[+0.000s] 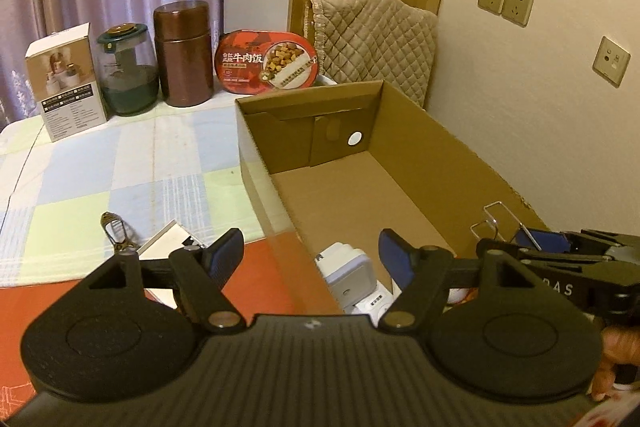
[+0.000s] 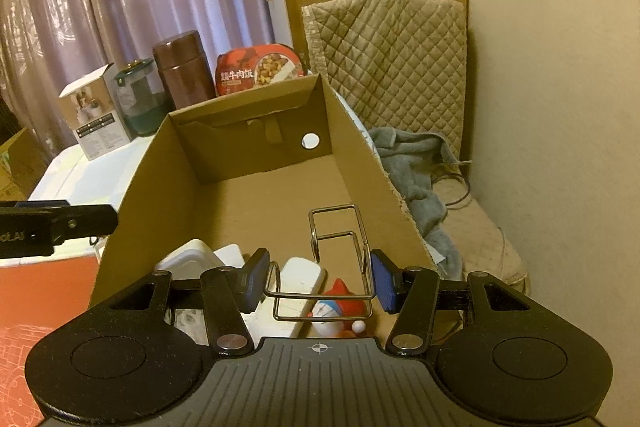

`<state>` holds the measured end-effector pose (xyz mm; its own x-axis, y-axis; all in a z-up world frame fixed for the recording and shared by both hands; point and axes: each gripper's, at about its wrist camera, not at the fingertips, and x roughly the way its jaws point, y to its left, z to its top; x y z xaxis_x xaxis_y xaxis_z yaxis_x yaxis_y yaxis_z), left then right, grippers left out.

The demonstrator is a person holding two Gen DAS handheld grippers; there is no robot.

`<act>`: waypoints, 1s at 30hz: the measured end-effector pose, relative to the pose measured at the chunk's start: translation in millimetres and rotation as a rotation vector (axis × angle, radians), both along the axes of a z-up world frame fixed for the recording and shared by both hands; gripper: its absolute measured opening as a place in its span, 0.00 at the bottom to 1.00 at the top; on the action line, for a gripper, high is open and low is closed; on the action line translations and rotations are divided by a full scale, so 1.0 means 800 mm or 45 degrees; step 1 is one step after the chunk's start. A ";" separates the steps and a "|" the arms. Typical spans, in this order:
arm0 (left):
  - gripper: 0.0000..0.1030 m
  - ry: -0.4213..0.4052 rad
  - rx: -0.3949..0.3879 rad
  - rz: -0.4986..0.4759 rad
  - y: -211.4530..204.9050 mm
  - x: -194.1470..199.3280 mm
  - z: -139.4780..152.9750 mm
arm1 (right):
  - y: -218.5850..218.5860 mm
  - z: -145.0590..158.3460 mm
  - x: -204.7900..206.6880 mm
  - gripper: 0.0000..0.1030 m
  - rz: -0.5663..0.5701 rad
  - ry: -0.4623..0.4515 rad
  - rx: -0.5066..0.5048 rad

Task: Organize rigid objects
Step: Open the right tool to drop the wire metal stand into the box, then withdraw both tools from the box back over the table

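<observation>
An open cardboard box fills the middle of both views. My right gripper hangs over its near end, shut on a bent metal wire rack that juts forward above the box floor. Under the rack lie a white case, a small toy with a red cap and other white items. My left gripper stands open above the box's near left wall, with nothing gripped. A white device lies in the box below it. The left wrist view also shows the wire rack and right gripper.
Along the far edge of the checked tablecloth stand a white carton, a green-lidded glass jar, a brown canister and a red oval meal box. A metal clip and white card lie nearby. A quilted chair holds grey cloth.
</observation>
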<state>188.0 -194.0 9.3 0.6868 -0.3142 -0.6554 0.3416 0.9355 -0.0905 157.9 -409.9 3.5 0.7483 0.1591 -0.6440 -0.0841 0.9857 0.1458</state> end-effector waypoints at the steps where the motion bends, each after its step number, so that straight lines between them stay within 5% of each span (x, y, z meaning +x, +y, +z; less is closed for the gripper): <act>1: 0.68 -0.001 -0.003 0.003 0.002 -0.001 0.001 | 0.001 0.000 0.000 0.49 0.000 -0.001 0.006; 8: 0.68 -0.011 -0.016 0.021 0.014 -0.009 0.004 | -0.002 0.005 0.001 0.49 0.010 -0.044 0.104; 12: 0.68 -0.017 -0.022 0.048 0.030 -0.015 0.006 | -0.010 0.012 -0.005 0.73 -0.007 -0.090 0.183; 30: 0.68 0.006 0.016 0.287 0.163 -0.102 -0.015 | 0.058 0.041 -0.120 0.73 0.094 -0.195 0.158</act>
